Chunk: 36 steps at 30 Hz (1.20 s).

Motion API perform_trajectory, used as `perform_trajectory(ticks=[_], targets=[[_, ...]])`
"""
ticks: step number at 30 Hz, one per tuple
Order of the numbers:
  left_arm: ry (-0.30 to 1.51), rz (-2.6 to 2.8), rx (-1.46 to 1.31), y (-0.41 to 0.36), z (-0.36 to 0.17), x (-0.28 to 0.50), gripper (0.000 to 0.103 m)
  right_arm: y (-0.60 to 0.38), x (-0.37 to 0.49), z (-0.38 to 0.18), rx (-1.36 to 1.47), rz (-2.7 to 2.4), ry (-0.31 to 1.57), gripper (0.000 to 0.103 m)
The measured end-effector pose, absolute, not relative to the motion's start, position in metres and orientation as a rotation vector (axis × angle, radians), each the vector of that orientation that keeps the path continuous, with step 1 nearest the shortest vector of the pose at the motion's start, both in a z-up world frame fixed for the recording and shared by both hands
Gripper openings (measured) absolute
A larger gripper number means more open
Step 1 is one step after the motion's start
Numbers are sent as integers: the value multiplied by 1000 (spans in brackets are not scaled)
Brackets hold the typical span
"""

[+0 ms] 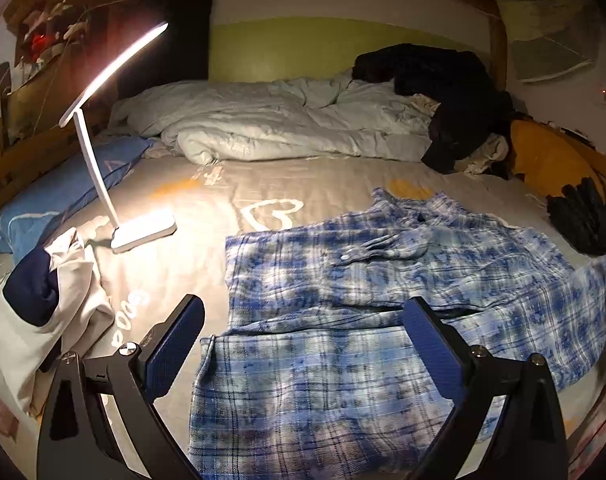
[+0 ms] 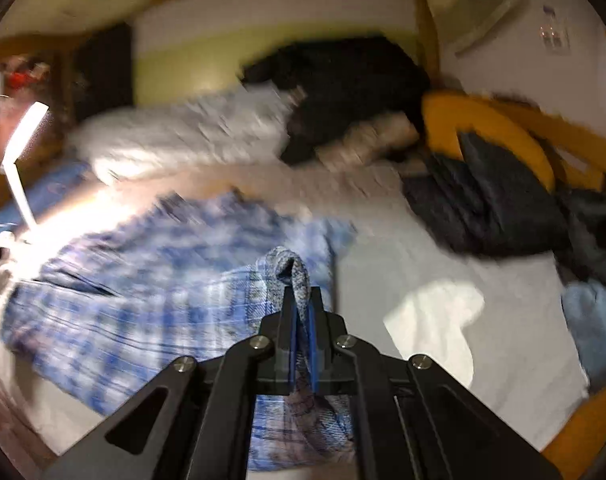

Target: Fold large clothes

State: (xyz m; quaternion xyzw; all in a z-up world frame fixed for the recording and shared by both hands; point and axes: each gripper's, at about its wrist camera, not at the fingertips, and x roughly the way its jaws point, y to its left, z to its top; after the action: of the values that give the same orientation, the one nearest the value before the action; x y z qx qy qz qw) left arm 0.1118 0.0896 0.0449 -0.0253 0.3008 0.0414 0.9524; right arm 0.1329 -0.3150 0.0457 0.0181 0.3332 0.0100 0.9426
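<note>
Two wrist views look across a bed (image 1: 207, 200) covered in a grey sheet printed with a white heart outline, set against a green and white wall inside a wooden frame. Taking the lit white desk lamp (image 1: 115, 168) as the landmark: it stands on the sheet at the left side of the bed, a blue pillow (image 1: 63, 196) lies just left of its base, a white and navy garment (image 1: 51, 292) is bunched nearer the camera than its base, and a rumpled pale duvet (image 1: 287, 124) is heaped beyond it toward the wall. Further right of the lamp, past the duvet, sits a pile of dark clothes (image 1: 443, 92) and an orange cushion (image 1: 547, 156). The blue plaid shirt (image 1: 383, 304) lies spread flat on the sheet to the right of the lamp, with one sleeve laid across its upper part. The left gripper (image 1: 303, 332) hovers above the shirt's near edge with its fingers spread wide and nothing between them. The right gripper (image 2: 302, 312), in a motion-blurred view, has its fingers pressed together on a pinched fold of the plaid shirt (image 2: 151, 300), which rises out of the tips in a small loop on the side far from the lamp.
</note>
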Motion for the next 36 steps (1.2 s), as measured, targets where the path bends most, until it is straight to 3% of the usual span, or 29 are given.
perform_trajectory(ticks=[5,13,14,15,17,19,20,21,22,28,36], targets=[[646,111,-67,99,38,119,99,-330,172,0,53,-113,928,4],[612,77,-84,102,43,110,99,-320,164,8,14,-112,871,7],[607,72,-72,99,44,108,99,-316,160,14,-4,-109,838,16],[599,67,-59,96,44,104,99,-312,154,18,-21,-115,803,36],[593,59,-43,89,40,96,99,-307,144,26,-49,-115,736,66],[596,42,-41,85,35,89,99,-300,134,37,-64,-96,658,72],[603,29,-42,82,32,87,99,-297,130,41,-54,-78,635,81],[610,19,-42,79,31,85,99,-297,128,43,-33,-56,618,96],[616,9,-39,76,29,84,99,-295,127,44,-10,-30,607,102],[641,-55,81,40,18,76,99,-265,115,35,-14,90,640,103],[802,-159,168,2,-21,74,99,-200,88,-2,-264,284,733,103]])
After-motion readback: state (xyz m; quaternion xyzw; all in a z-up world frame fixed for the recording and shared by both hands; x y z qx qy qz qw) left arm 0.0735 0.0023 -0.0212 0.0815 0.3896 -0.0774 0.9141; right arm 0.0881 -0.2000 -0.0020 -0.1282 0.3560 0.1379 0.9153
